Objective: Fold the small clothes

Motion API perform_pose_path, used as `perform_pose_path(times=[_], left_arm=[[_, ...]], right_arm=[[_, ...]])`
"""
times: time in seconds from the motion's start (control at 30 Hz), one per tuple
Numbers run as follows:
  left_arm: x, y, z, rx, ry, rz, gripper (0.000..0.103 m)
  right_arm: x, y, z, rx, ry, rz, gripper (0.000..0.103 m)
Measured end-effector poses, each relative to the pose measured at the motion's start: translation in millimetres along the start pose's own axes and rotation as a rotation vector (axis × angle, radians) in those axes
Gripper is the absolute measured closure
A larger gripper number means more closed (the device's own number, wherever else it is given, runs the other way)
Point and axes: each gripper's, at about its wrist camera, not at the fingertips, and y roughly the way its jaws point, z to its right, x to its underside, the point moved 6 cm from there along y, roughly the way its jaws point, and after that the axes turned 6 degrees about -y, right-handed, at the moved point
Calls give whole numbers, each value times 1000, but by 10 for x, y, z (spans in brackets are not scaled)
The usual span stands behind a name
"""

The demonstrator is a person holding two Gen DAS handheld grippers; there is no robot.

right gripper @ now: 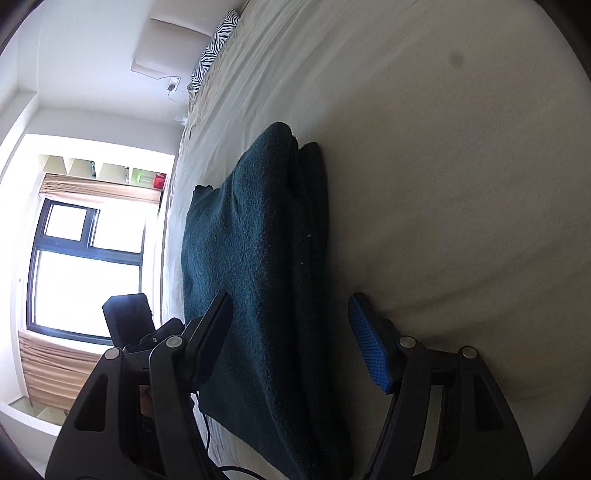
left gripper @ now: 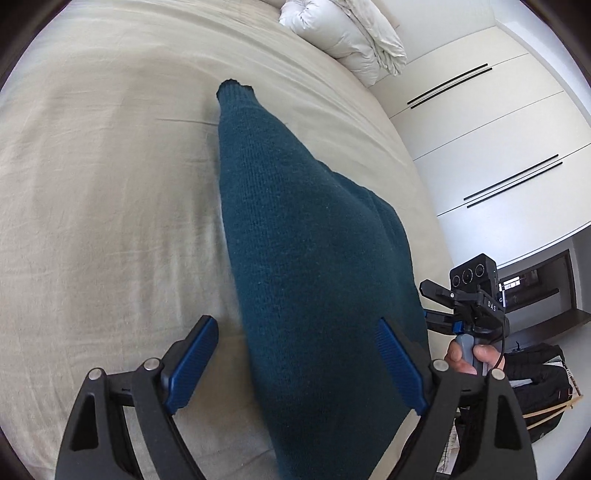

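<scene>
**Releasing the folded sweater**

The teal knit sweater (left gripper: 295, 258) lies folded in layers on the beige bed sheet (left gripper: 110, 184). The left gripper (left gripper: 295, 354) and right gripper (right gripper: 291, 332) are both spread, the cloth between their pads but not pinched. Best to draw both straight back, so no pad drags the top layer.

Deep teal knit garment (left gripper: 295, 236) lies on a pale beige bedsheet (left gripper: 103, 192), plain, no print on either. From the right wrist the same teal reads darker, nearly black-green in its folds. The left gripper (left gripper: 295, 363) shows a black frame with ribbed royal-blue pads (left gripper: 192, 363); the right gripper (right gripper: 295, 341) matches, black with blue. White duvet (left gripper: 343, 33) bunched at the bed's far end. White wardrobe doors (left gripper: 491, 122) with thin black handles. Black-and-white zebra-striped pillow (right gripper: 212, 48). Tan curtains (right gripper: 99, 186) around a black-framed window (right gripper: 85, 266).
</scene>
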Motion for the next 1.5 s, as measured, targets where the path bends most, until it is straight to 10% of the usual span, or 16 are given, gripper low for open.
perform_pose_path(times=[0.3,0.83,1.5], left_arm=[[25,185,52,-74,8,-35,35],[24,77,401,-269,99,1,60],[1075,-1759,-364,-412,147,70,60]], right_arm=[[-324,528,-233,94,-104,-136,38],[47,761,-1083,724,-538,-95,83],[1568,981,-2424,463,-653,-114,83]])
